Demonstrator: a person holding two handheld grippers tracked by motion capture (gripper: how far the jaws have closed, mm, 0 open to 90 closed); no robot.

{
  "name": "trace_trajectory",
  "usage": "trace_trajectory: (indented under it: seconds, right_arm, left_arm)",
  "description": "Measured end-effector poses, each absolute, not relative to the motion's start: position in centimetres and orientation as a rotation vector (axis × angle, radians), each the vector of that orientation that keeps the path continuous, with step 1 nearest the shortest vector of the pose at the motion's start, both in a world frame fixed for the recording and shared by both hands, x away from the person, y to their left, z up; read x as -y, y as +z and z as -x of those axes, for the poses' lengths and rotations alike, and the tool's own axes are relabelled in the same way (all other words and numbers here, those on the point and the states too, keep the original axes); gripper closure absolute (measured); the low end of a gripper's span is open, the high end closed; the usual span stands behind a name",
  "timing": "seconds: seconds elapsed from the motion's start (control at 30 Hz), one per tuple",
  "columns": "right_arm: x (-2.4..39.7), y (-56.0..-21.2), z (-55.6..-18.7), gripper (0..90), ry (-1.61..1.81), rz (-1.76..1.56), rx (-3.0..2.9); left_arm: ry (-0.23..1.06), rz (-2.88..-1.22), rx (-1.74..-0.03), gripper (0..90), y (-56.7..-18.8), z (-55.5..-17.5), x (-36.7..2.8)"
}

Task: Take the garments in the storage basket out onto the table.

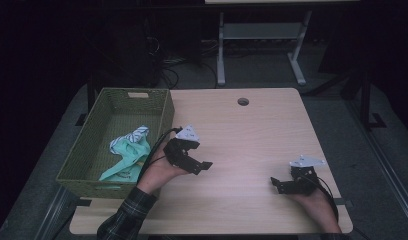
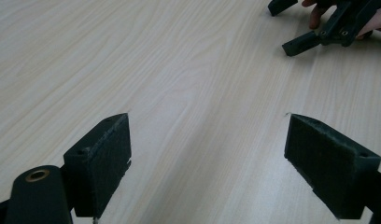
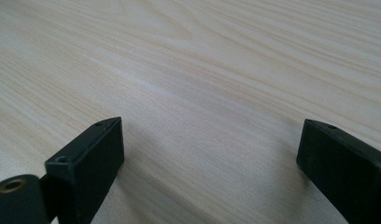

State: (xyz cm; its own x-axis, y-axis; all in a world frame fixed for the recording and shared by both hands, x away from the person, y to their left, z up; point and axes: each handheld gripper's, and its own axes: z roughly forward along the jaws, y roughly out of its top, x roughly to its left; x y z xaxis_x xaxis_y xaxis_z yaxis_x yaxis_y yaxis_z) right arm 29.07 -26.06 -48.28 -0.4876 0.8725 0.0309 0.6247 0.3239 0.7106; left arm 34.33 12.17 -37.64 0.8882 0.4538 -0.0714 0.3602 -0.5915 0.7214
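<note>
Dark floor and the grey legs of another desk (image 1: 257, 45) lie beyond a light wooden table (image 1: 252, 130) with a round cable hole (image 1: 243, 101) near its far edge. On the left part of the table stands a green woven basket (image 1: 164, 117), open at the top, with a slot handle in its far wall. Inside it, toward the near right corner, lies a bundle of cloth (image 1: 128, 155): a mint-green piece with a white, dark-striped piece bunched at its far end. The cloth rests wholly within the basket and nothing grips it.

Just right of the basket's near right corner, the left gripper (image 1: 204, 166) is held in the person's left hand (image 1: 159, 175), whose plaid sleeve (image 1: 124, 217) comes in from the bottom edge. A grey three-cornered plate sits on top of it, and a black cable loops back along the basket wall. It points to the right across the table, away from the cloth. In the left gripper view its jaws stand spread wide apart with only bare wood grain between them, so it grasps nothing; the other gripper (image 2: 296, 28) shows at the top right of that view.

Well apart, near the front right of the table, the right gripper (image 1: 276, 183) sits low over the wood in the right hand (image 1: 317, 202), pointing left toward the other one. The right gripper view shows its jaws parted wide as well, with bare table between the pads (image 3: 93, 158).
</note>
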Motion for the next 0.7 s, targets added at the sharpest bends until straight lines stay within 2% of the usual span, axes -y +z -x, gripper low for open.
trace_trajectory:
  seconds: [0.7]
  right_arm:
    - [26.0, -48.3, -29.1, 6.5, 0.957, -1.333, -2.235]
  left_arm:
    - [0.203, -2.215, -0.615, 14.0, -35.8, -34.4, -14.5]
